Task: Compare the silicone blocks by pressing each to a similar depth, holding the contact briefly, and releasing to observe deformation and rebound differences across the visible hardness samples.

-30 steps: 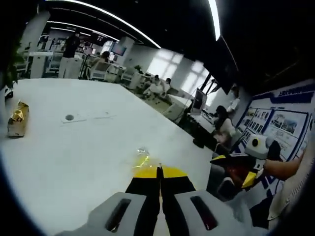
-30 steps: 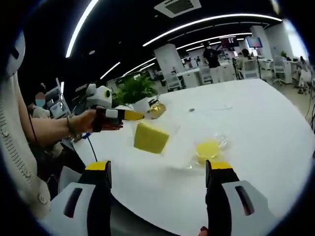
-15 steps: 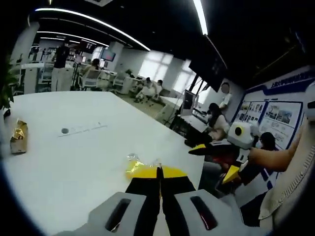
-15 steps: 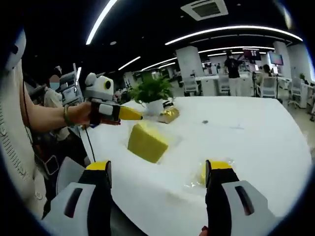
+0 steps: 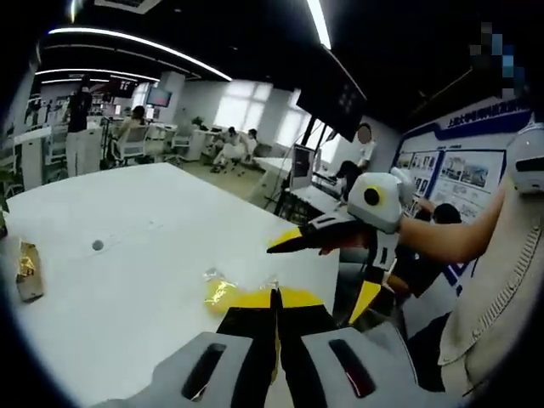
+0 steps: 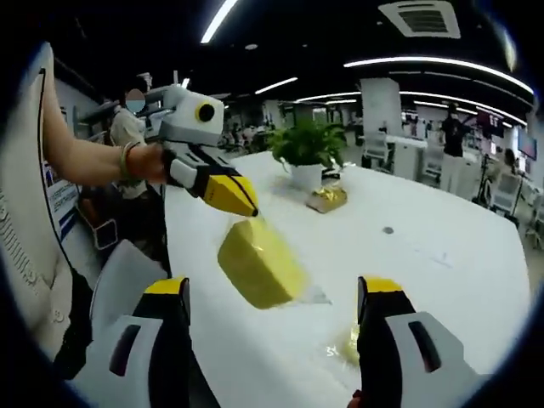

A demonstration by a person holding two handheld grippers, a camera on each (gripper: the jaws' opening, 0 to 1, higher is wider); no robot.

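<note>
Now the left gripper (image 5: 274,299), clenched, pinches the bag corner of a yellow block (image 6: 259,263) hanging before the released right gripper (image 6: 272,293). Beyond it, a second block (image 5: 219,293) lies on the bench (image 5: 127,255).

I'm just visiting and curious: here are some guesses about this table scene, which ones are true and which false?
1. The left tongs are shut, holding up a bagged yellow block. True.
2. The right tongs are clamped shut. False: their jaws stand wide apart.
3. A potted plant stands on the white table. True.
4. The gold-wrapped item lies in the right tongs. False: it rests on the table near the plant.
</note>
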